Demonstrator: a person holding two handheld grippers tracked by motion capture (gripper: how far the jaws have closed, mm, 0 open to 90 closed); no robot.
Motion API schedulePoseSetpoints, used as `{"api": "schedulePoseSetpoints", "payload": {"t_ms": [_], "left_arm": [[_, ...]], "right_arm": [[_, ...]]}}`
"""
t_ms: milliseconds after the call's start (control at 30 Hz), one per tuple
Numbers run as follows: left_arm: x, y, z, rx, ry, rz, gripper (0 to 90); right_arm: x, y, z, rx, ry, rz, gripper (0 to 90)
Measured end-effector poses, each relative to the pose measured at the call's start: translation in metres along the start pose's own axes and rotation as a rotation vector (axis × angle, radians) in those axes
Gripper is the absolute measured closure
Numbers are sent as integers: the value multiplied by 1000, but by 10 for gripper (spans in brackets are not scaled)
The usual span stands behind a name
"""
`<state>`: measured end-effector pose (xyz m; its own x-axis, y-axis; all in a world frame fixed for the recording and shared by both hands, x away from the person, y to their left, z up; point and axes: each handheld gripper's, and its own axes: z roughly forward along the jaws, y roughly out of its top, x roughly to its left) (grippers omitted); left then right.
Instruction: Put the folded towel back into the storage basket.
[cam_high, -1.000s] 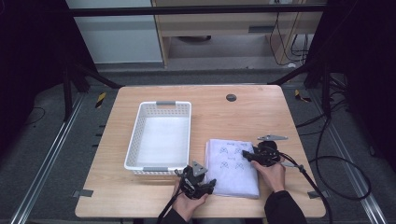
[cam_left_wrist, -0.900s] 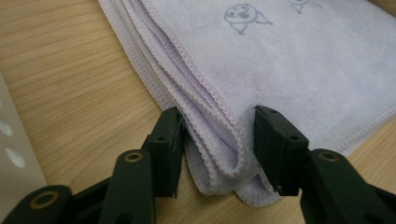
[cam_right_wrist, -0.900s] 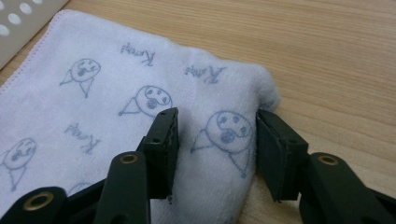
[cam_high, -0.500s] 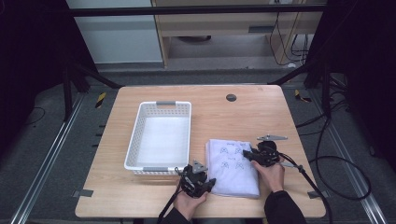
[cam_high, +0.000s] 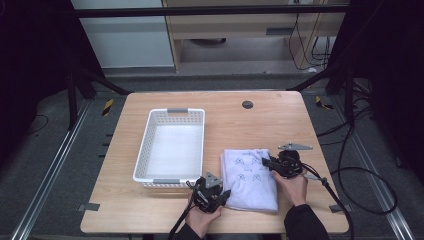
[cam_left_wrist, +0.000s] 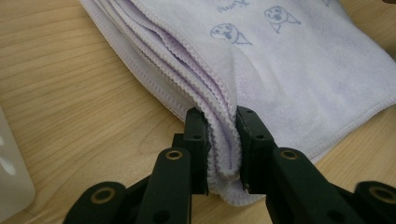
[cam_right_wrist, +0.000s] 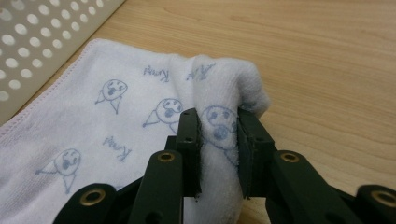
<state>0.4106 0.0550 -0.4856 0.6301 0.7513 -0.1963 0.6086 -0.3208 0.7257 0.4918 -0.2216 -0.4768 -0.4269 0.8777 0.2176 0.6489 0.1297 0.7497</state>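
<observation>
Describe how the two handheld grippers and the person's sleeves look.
Both the left gripper and right gripper are black, with brass-coloured pivot pins, flat black jaws, a grey three-cornered plate on top and a trailing black cable. The sleeves are dark.

wooden table (cam_high: 280, 115) on dark floor (cam_high: 45, 150), pale cabinet (cam_high: 125, 40) behind

Towel (cam_left_wrist: 299, 70): soft matt lilac terry cloth, stitched hems, printed blue faces, pinched between matt black plastic jaws of left claw (cam_left_wrist: 223, 144). Table (cam_right_wrist: 327, 56) beyond claw: smooth pale wood grain. Basket (cam_high: 172, 145) beside: glossy white perforated plastic.
</observation>
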Motion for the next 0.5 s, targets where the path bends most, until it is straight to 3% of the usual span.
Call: {"api": "schedulePoseSetpoints", "payload": {"t_ms": [200,500], "left_arm": [[-2,7,-13,-22,-3,24,748],[1,19,-37,-53,-16,57,747]], "right_arm": [[12,9,-17,-47,-12,-61,732],[20,17,-34,-110,12,-58,732]]}}
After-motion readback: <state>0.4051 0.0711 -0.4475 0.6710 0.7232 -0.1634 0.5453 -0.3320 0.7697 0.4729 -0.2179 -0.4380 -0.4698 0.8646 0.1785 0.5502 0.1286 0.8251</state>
